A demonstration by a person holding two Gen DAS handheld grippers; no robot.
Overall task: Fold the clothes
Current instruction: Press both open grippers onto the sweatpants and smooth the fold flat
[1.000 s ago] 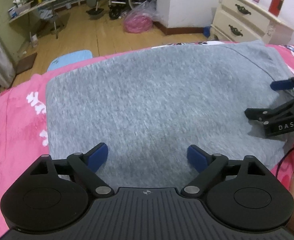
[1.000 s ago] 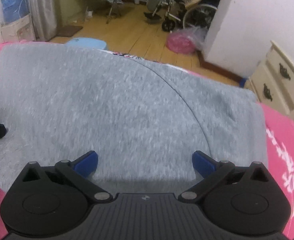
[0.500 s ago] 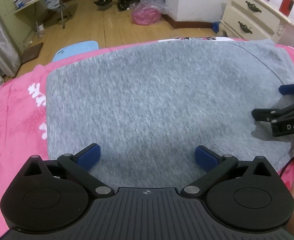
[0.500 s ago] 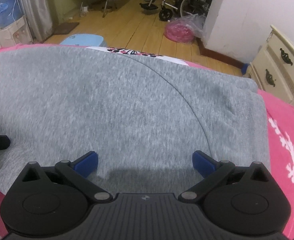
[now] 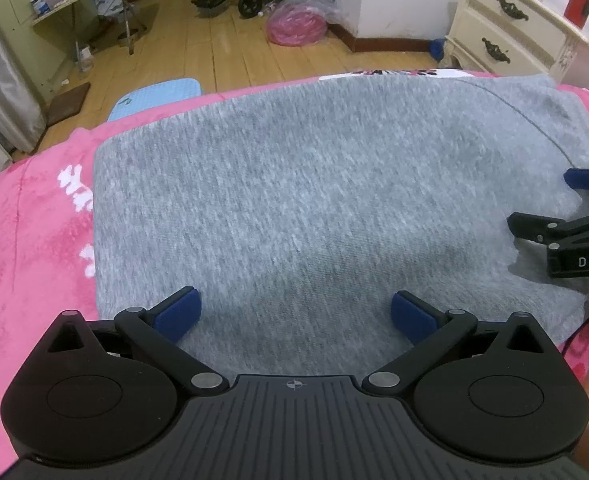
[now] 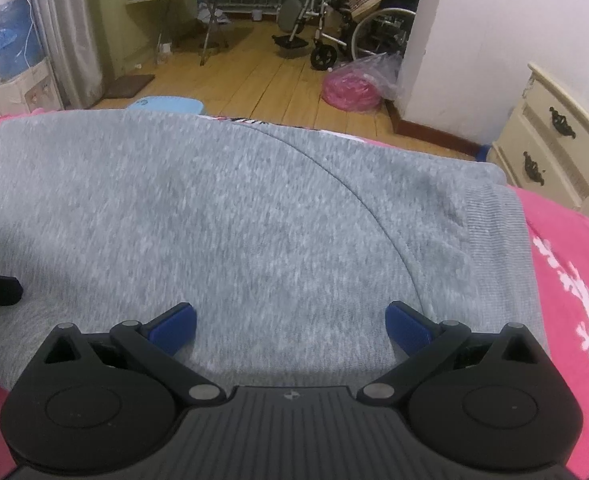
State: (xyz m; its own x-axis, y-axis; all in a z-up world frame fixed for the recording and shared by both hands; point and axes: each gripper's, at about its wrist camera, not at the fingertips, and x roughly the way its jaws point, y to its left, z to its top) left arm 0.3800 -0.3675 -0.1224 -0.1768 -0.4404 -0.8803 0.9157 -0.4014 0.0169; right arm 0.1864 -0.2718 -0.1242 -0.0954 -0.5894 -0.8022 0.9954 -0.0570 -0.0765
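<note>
- Left wrist view: the left tool (image 5: 292, 314) hovers with its jaws wide and empty over the near edge of the grey garment (image 5: 314, 200), which lies flat as a tidy rectangle on the pink blanket (image 5: 26, 248) of the bed. The right tool (image 5: 574, 216) shows at the right edge, also wide, above the garment's right end.
- Right wrist view: the right tool (image 6: 290, 326) is wide and holds nothing; the garment (image 6: 234, 220) fills the view, its ribbed band (image 6: 494, 232) at the right end and a curved seam running across it. A cream dresser (image 6: 562, 148) stands far right.
- Risk: if either tool closes on only the top layer at the near edge, the layers could slide apart and the neat rectangle would skew; uneven lifting between the two tools could wrinkle it.
- Against the earlier frames: both tools have tilted or drawn back slightly, so more floor shows beyond the bed; the garment has not moved, and the jaws are as wide as before.
</note>
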